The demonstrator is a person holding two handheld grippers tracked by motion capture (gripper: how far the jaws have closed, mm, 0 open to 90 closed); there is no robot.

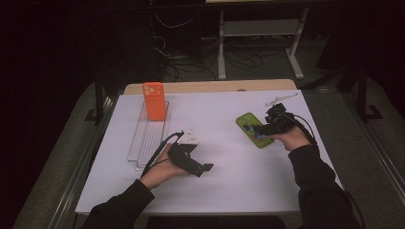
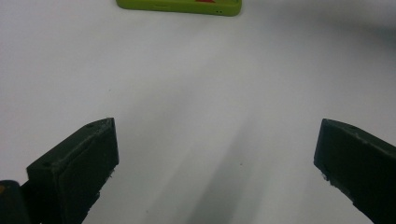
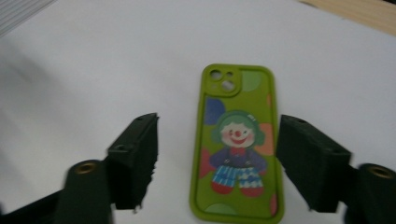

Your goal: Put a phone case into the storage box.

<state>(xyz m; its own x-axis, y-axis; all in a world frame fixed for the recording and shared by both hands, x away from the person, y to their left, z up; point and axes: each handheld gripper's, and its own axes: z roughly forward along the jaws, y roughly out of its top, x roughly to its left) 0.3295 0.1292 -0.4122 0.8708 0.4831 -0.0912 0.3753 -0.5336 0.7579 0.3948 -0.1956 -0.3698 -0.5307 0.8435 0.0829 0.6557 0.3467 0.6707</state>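
The right claw (image 3: 217,163) has its jaws apart above the green case (image 3: 237,144), one jaw on each side of it and neither pad touching. The case lies flat on the white tabletop (image 3: 93,70), back side up. Its back shows a cartoon clown with green hair, a red nose and checked trousers, with coloured dots around it; no lettering or brand can be read. In the high view the right claw (image 1: 273,119) hangs over the case (image 1: 253,130) at the right of the tabletop (image 1: 229,171).

The left claw (image 2: 217,154) is spread wide with nothing between its jaws, over bare tabletop, and the case's edge (image 2: 180,5) lies well ahead of it. In the high view the left claw (image 1: 200,168) is low near the front. An orange case (image 1: 154,101) stands upright in a wire rack (image 1: 145,138) at the left.
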